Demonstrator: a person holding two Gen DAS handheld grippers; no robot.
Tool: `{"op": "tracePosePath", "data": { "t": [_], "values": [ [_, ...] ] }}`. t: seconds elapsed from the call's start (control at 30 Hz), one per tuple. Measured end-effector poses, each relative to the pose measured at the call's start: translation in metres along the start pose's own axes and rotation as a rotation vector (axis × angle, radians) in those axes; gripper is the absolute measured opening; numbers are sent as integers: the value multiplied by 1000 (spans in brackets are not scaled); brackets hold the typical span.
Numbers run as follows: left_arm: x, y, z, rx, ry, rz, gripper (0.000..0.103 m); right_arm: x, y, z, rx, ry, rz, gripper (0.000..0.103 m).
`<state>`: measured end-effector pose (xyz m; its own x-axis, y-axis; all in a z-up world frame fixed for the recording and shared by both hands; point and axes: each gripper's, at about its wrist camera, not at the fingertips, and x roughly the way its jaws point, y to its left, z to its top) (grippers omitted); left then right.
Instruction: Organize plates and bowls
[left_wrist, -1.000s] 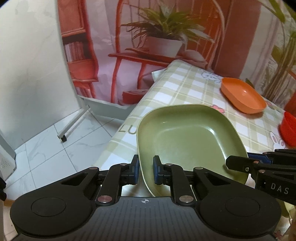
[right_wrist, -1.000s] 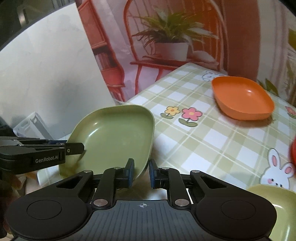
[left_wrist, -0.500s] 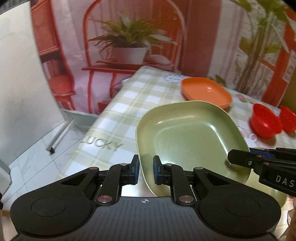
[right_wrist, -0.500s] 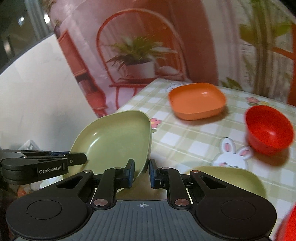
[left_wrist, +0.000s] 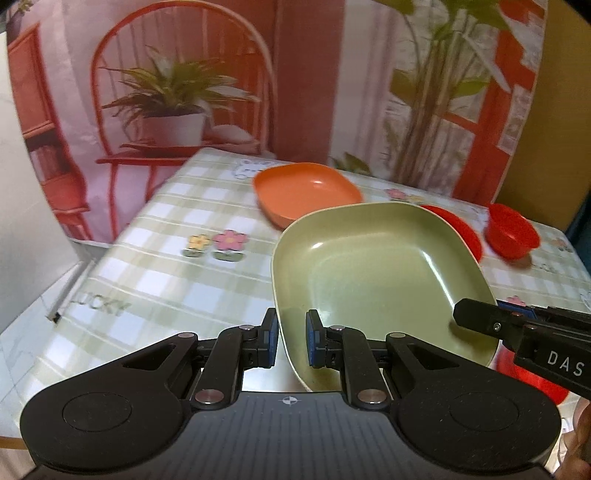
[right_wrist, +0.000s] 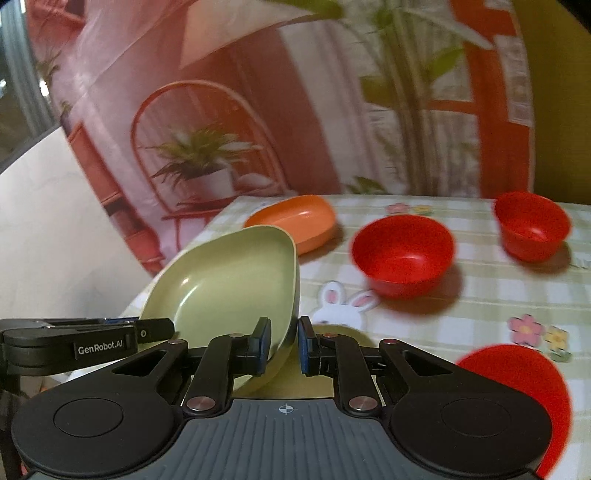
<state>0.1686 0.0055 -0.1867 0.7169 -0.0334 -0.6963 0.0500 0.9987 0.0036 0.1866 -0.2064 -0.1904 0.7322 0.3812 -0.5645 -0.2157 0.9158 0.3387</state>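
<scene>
Both grippers hold one green square plate (left_wrist: 373, 273) above the checked table (left_wrist: 177, 273). My left gripper (left_wrist: 291, 341) is shut on its near left rim. My right gripper (right_wrist: 283, 345) is shut on its right rim; the plate (right_wrist: 229, 280) tilts in that view. The right gripper's fingers (left_wrist: 491, 325) show at the plate's right edge in the left wrist view. An orange plate (left_wrist: 306, 192) lies at the far side of the table. Two red bowls (right_wrist: 402, 254) (right_wrist: 532, 225) stand to the right, and a third red bowl (right_wrist: 524, 387) is close by at the lower right.
A second green dish (right_wrist: 336, 330) peeks out under the held plate, mostly hidden. The table's left edge (left_wrist: 122, 236) drops to a tiled floor. A printed backdrop with a red chair and plant (left_wrist: 173, 96) hangs behind the table.
Both grippers have carried the green plate to the right over the table. The red bowls and the near red bowl have come into view; the floor has slid out left.
</scene>
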Motion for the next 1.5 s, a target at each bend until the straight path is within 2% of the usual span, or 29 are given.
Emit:
{"op": "tracePosePath", "data": {
  "t": [0.13, 0.33, 0.57, 1.5],
  "values": [
    [3, -13, -9, -1, 6, -13, 17, -13, -13, -7, -1, -8, -7, 16],
    [8, -22, -23, -5, 46, -23, 17, -17, -20, -22, -4, 26, -23, 16],
    [9, -27, -28, 12, 50, -19, 17, -13, -23, -35, 15, 69, -28, 16],
    [21, -29, -38, 21, 88, -11, 17, 3, -31, -38, 25, 128, -53, 18]
  ]
}}
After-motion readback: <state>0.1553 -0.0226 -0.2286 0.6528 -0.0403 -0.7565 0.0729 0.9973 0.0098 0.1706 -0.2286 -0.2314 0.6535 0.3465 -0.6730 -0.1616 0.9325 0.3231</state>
